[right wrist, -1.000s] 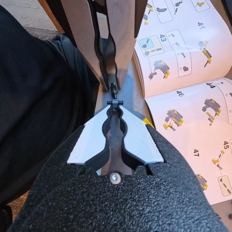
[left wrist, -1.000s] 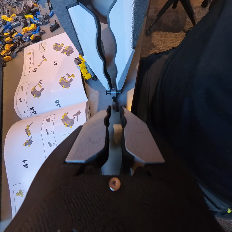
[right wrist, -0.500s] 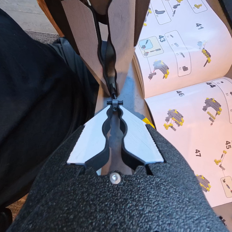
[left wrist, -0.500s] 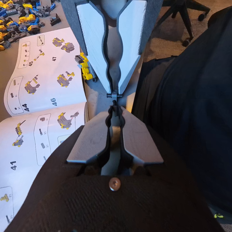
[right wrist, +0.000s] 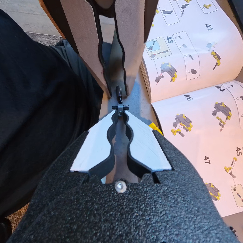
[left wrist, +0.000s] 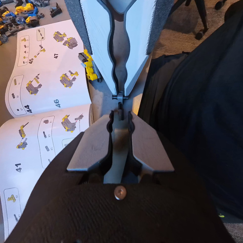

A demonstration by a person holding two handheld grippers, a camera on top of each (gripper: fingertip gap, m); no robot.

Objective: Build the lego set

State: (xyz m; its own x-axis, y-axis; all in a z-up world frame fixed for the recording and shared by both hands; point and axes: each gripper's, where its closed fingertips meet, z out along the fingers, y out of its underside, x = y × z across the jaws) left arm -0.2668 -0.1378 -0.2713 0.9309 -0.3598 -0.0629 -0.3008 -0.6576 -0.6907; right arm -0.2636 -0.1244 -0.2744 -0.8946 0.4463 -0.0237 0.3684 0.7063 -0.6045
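Grey-padded left gripper: low centre of its own view, fingers parted a little; black pin sits between the tips, contact unclear.
Right gripper: tips pinched onto a small grey connector with a black cross-pin, centre of frame.
Pin and connector: tip to tip, just apart in the right view.
Booklet: open at the left, beside the grippers.
Yellow block: by the booklet's edge.
Loose pieces: upper left corner.
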